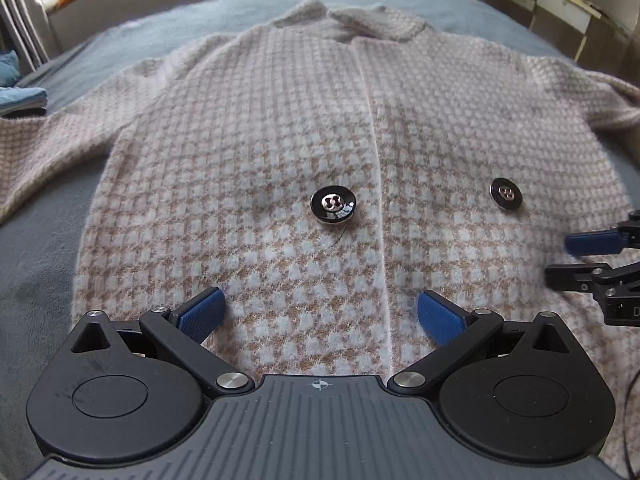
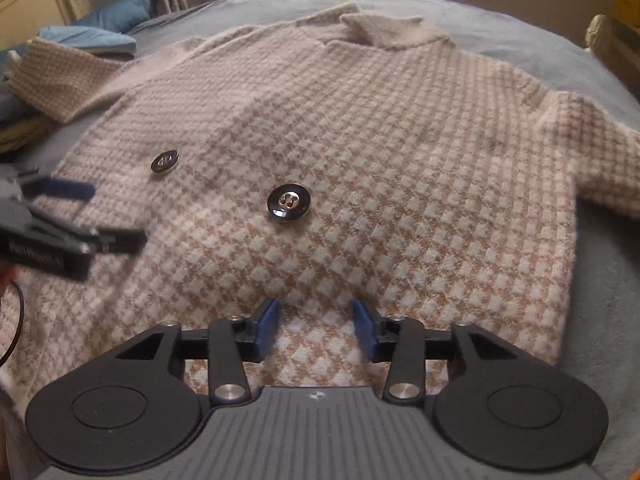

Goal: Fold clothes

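1. The checked jacket (image 1: 280,128) lies flat and front-up on the grey bed cover (image 1: 44,288), collar (image 1: 352,26) at 12 o'clock and hem toward the grippers at 6; both sleeves are spread out sideways.
2. Its long axis runs from 6 to 12 o'clock along the front seam, with two black buttons (image 1: 331,208) on either side of it.
3. The left gripper (image 1: 320,312) hangs just over the lower front, fingers spread wide and holding nothing; the seam passes between them.
4. The right gripper (image 2: 316,320) sits over the cloth nearer the 3 o'clock edge, fingers parted too (less widely) and empty.
5. Each gripper is nearer its own side, so the left sleeve (image 1: 48,152) at 9 o'clock suits the left, the right sleeve (image 2: 592,152) the right.
6. A spread, unfolded jacket fits either laying out or unfolding.
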Motion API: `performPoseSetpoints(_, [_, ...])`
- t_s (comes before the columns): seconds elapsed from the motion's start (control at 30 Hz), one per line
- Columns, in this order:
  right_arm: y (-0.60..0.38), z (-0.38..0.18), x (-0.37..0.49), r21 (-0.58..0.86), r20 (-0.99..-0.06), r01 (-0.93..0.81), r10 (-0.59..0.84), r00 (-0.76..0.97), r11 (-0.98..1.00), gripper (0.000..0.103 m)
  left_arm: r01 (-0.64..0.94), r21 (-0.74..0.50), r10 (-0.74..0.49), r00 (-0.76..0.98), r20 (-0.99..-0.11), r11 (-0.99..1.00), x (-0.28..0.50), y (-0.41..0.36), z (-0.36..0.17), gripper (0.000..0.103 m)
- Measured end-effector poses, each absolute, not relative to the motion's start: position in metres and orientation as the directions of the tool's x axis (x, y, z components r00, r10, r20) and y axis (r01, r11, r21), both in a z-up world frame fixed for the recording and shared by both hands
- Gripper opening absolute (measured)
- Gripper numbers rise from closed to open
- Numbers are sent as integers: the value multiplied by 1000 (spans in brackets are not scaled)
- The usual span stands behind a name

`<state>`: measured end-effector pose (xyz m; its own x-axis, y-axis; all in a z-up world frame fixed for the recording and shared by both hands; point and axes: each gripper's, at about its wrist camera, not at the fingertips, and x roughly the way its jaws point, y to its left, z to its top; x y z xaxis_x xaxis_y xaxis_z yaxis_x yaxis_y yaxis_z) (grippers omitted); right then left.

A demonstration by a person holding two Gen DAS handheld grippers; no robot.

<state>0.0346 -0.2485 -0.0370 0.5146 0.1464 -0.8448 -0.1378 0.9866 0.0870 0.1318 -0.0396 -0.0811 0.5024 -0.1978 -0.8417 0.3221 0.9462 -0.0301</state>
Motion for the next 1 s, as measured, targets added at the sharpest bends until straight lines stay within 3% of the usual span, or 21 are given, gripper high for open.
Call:
performPoseSetpoints(0.1, [-244, -29, 33, 30, -819, -114, 90, 567, 993, 52, 309, -10, -170, 497, -851, 951, 130, -42, -86, 103])
performPoseSetpoints(0.23, [-237, -21, 33, -35, -785, -81, 23, 619, 996, 79, 294, 6, -145, 488, -861, 956, 130, -44, -89, 103])
performPoseSetpoints(0.33, [-236, -34, 41, -28, -810, -76, 22, 586, 997, 97, 283, -7, -146, 472, -870, 959, 132, -42, -89, 103])
performPoseSetpoints(0.43, [-234, -47, 49, -21, -833, -71, 21, 553, 997, 103, 275, -18, -144, 447, -883, 961, 137, -43, -88, 103])
performPoseSetpoints(1.0, [-236, -54, 65, 0, -884, -59, 28, 467, 998, 103, 258, -22, -138, 444, -885, 966, 136, -44, -89, 103])
